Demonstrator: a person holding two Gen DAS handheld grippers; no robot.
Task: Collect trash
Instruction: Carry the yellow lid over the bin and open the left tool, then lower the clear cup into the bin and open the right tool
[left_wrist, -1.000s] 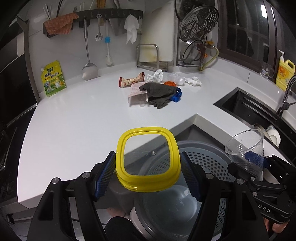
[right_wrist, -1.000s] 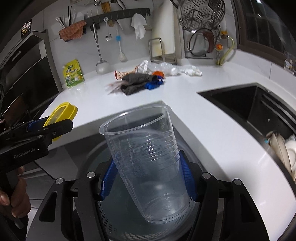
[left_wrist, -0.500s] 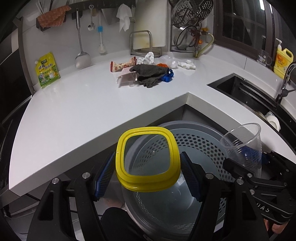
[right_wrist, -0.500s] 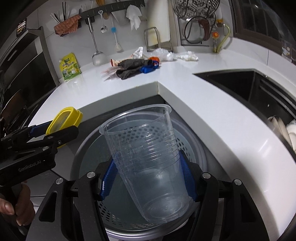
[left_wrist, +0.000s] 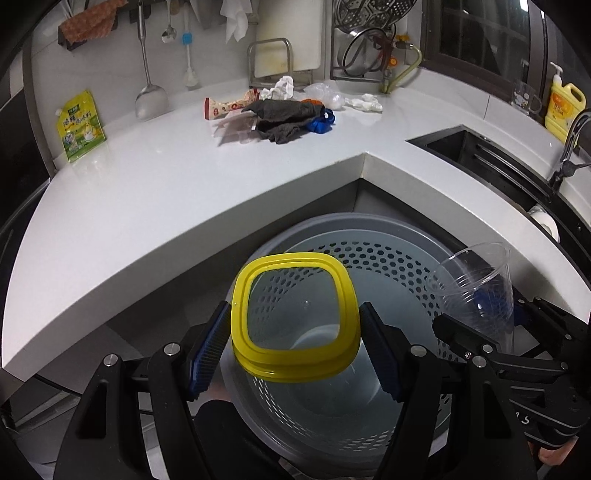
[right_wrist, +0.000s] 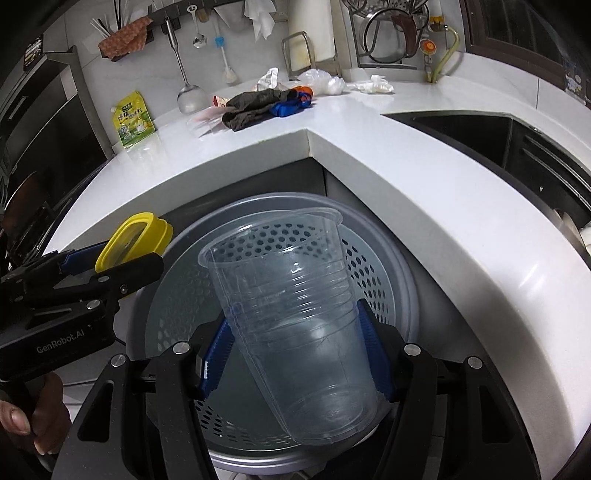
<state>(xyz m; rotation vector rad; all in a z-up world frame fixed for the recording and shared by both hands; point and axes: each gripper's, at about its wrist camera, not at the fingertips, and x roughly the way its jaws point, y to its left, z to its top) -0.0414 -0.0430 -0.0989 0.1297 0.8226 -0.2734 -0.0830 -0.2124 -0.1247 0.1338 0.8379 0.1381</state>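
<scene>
- The left gripper (left_wrist: 295, 343) clamps a yellow-rimmed lid (left_wrist: 295, 317) between its blue pads, holding it above the open mouth of a grey perforated bin (left_wrist: 373, 254) that stands below the inner corner of the white countertop (left_wrist: 147, 192).
- The right gripper (right_wrist: 295, 354) grips a clear plastic cup (right_wrist: 291, 317), its blue pads pressed to the cup's sides; the cup tilts with its rim towards the counter and hangs over the same bin (right_wrist: 369, 258).
- In the right wrist view, the left gripper (right_wrist: 110, 266) and its lid (right_wrist: 133, 236) sit over the bin's left edge, with a person's hand (right_wrist: 33, 421) on the handle.
- More litter lies well apart at the back of the countertop: a dark grey cloth (left_wrist: 284, 118), a snack wrapper (left_wrist: 229, 107), a blue scrap (left_wrist: 321, 123), crumpled white tissue (left_wrist: 365, 103) and clear plastic bags (left_wrist: 325, 94).
- A green pouch (left_wrist: 79, 125) leans against the wall at the left, and a yellow bottle (left_wrist: 565, 107) stands beside the sink (left_wrist: 480, 155).
</scene>
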